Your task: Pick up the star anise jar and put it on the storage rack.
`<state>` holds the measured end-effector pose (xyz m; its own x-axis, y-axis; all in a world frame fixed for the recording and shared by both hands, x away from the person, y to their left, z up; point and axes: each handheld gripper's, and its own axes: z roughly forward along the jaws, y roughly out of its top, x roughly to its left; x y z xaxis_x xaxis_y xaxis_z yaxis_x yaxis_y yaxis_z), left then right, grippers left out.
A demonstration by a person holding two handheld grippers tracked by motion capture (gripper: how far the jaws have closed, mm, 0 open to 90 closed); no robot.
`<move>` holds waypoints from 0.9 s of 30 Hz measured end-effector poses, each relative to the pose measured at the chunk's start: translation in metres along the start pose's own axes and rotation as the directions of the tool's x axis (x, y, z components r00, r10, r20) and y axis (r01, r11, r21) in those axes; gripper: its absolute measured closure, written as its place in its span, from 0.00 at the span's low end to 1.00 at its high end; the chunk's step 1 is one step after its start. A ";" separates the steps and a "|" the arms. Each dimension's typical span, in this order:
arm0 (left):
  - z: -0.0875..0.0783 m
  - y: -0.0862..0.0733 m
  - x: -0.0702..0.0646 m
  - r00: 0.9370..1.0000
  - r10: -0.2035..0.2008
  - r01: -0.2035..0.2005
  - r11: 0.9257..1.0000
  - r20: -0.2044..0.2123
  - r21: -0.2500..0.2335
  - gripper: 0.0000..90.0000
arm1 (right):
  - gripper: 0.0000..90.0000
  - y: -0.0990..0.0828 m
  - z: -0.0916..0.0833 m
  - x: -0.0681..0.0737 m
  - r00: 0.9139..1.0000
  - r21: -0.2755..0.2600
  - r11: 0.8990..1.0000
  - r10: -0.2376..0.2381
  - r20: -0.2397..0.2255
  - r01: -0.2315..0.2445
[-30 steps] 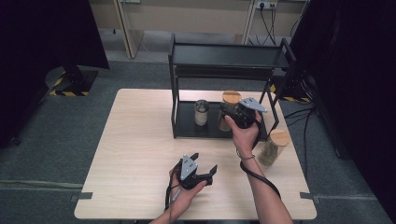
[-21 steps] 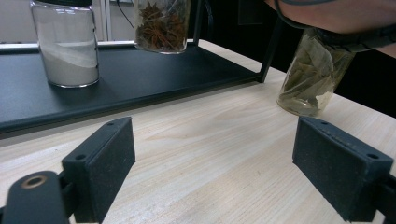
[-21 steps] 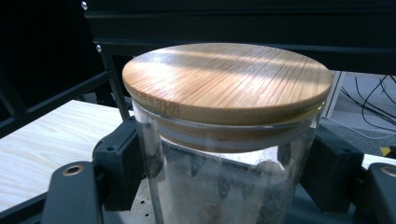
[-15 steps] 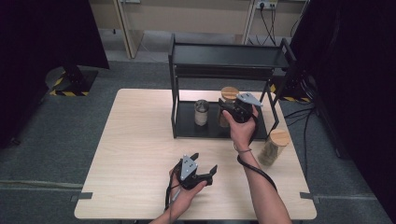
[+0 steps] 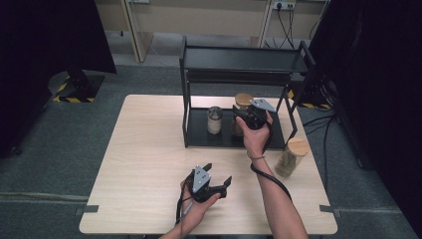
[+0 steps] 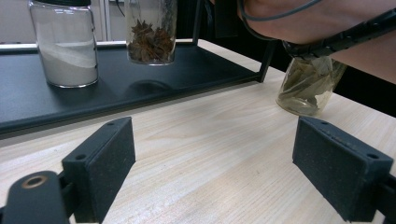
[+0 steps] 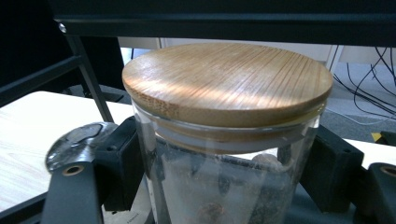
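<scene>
A glass jar of star anise with a round wooden lid (image 5: 243, 99) (image 7: 229, 84) is in my right gripper (image 5: 241, 121) (image 7: 224, 179), whose pads press on the glass just below the lid. In the left gripper view this star anise jar (image 6: 152, 30) hangs just above the lower shelf of the black rack (image 5: 239, 59) (image 6: 140, 88). Left of it on that shelf stands a jar of white powder (image 5: 214, 119) (image 6: 65, 44) with a dark lid (image 7: 77, 137). My left gripper (image 5: 217, 173) (image 6: 219, 172) rests open near the table's front edge, nothing between its jaws.
A third jar, with bay leaves and a wooden lid (image 5: 291, 157) (image 6: 308, 88), stands on the table to the right of the rack. The rack's upper shelf (image 7: 210, 21) hangs close over the held jar. Bare wooden table (image 5: 149, 149) lies left of and before the rack.
The right gripper has carried the star anise jar a little leftward and lower, deeper under the rack's upper shelf. The left gripper has stayed where it was.
</scene>
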<state>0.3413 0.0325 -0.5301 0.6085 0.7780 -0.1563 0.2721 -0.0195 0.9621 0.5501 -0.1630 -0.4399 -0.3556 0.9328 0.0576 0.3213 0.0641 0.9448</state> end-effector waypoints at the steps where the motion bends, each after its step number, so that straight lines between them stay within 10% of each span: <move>1: 0.000 0.000 0.000 1.000 0.000 0.000 1.000 0.000 -0.001 0.14 | 0.28 -0.001 0.001 0.000 1.000 0.001 1.000 0.004 0.002 -0.004; 27: 0.000 0.000 -0.001 1.000 0.007 -0.007 1.000 0.000 0.003 0.14 | 0.28 -0.010 0.015 -0.004 0.999 0.019 1.000 -0.010 0.035 0.009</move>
<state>0.3409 0.0320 -0.5300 0.6106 0.7776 -0.1496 0.2696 -0.0265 0.9626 0.5608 -0.1620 -0.4546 -0.3281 0.9439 0.0374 0.3345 0.0791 0.9391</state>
